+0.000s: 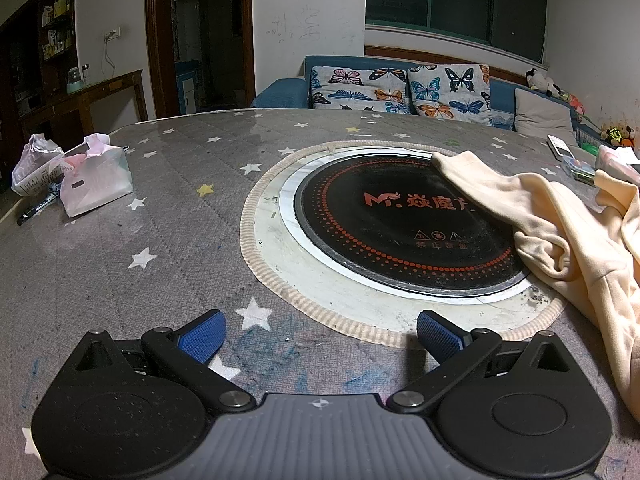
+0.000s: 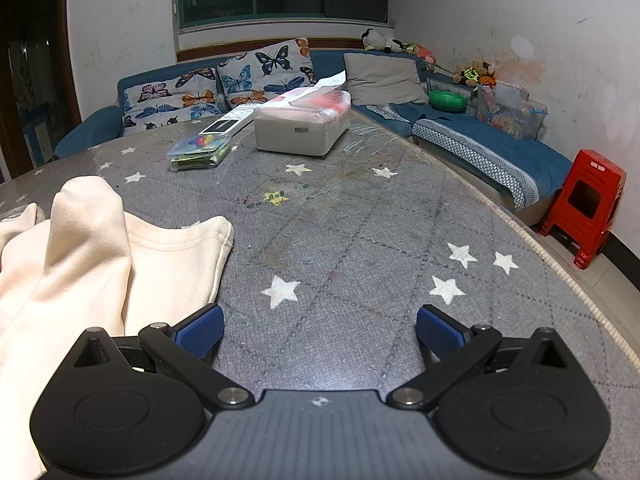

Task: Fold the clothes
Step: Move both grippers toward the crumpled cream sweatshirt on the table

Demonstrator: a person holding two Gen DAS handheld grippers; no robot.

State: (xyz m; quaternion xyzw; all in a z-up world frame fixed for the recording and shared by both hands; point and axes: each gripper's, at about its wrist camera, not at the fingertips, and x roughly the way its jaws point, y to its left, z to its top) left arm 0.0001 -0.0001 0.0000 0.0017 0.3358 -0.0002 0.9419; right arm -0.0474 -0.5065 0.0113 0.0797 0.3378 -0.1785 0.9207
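Note:
A cream garment (image 1: 568,240) lies rumpled on the right of the round table, partly over the black built-in cooktop (image 1: 400,224). My left gripper (image 1: 320,336) is open and empty, low over the grey star-patterned cloth (image 1: 160,240), to the left of the garment. In the right wrist view the same garment (image 2: 100,256) lies at the left, with a raised fold and a hemmed edge. My right gripper (image 2: 320,332) is open and empty; its left finger (image 2: 200,334) is right beside the garment's edge.
Plastic bags (image 1: 92,176) sit on the table's far left. A tissue pack (image 2: 304,124), a clear box of small items (image 2: 200,152) and a remote (image 2: 232,122) sit at the far side. A blue sofa (image 2: 480,140) and a red stool (image 2: 584,208) stand beyond the table edge.

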